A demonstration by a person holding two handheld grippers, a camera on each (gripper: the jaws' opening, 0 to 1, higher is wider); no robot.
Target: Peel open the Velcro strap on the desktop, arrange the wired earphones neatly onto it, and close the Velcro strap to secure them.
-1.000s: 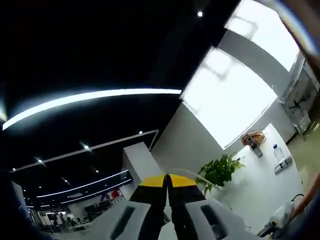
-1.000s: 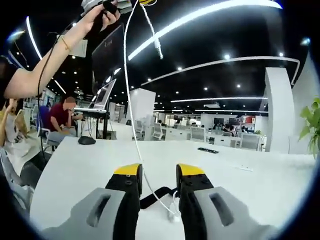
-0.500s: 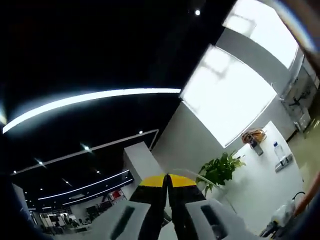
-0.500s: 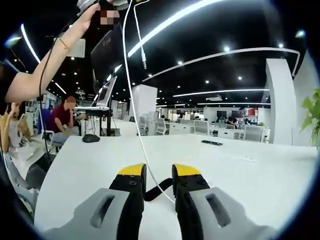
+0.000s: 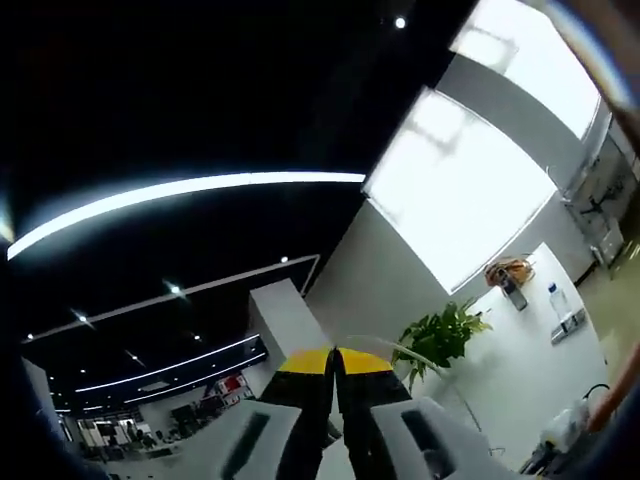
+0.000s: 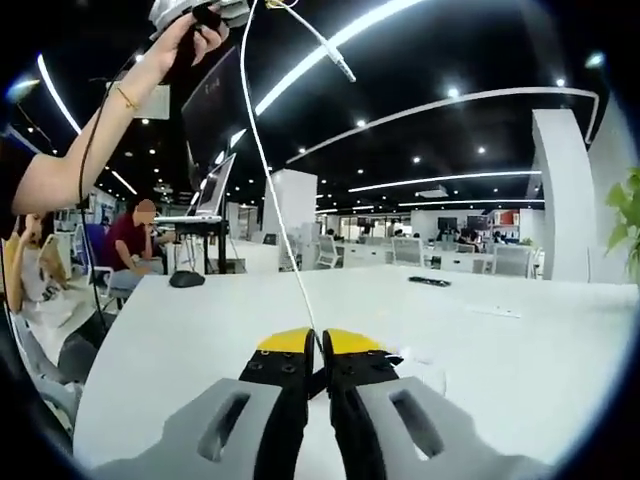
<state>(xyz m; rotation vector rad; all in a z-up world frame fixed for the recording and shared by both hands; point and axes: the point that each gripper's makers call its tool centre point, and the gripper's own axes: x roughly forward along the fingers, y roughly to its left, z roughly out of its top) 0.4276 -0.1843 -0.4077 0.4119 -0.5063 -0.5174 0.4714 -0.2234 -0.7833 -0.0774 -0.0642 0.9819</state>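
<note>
Left gripper view: one gripper (image 5: 334,358) points up toward a dark ceiling, its two yellow-tipped jaws pressed together. A thin white cable (image 5: 395,352) arcs out from the jaw tips to the right, so the jaws pinch it; the pinched part itself is hidden between them. One long light strip (image 5: 190,192) curves across the ceiling, with a few small spot lamps. One potted plant (image 5: 437,338) stands against a white wall, below two bright window panels (image 5: 462,190). Small things on the white surface at the right edge are too blurred to name.

Right gripper view: one gripper (image 6: 319,343) sits low over a white desk (image 6: 180,330), its two jaws closed on the white earphone cable (image 6: 268,190). The cable runs from the jaw tips straight up to the other gripper (image 6: 197,12), held high by a raised hand (image 6: 193,38) and cut off by the frame, so its jaws cannot be read here. One plug end (image 6: 342,68) of the cable dangles free near the top. A dark bit beside the right jaw tip may be the strap, but it is mostly hidden. One mouse (image 6: 187,279) and one laptop (image 6: 206,190) sit at the far left of the desk, where one seated person (image 6: 128,245) is visible.
</note>
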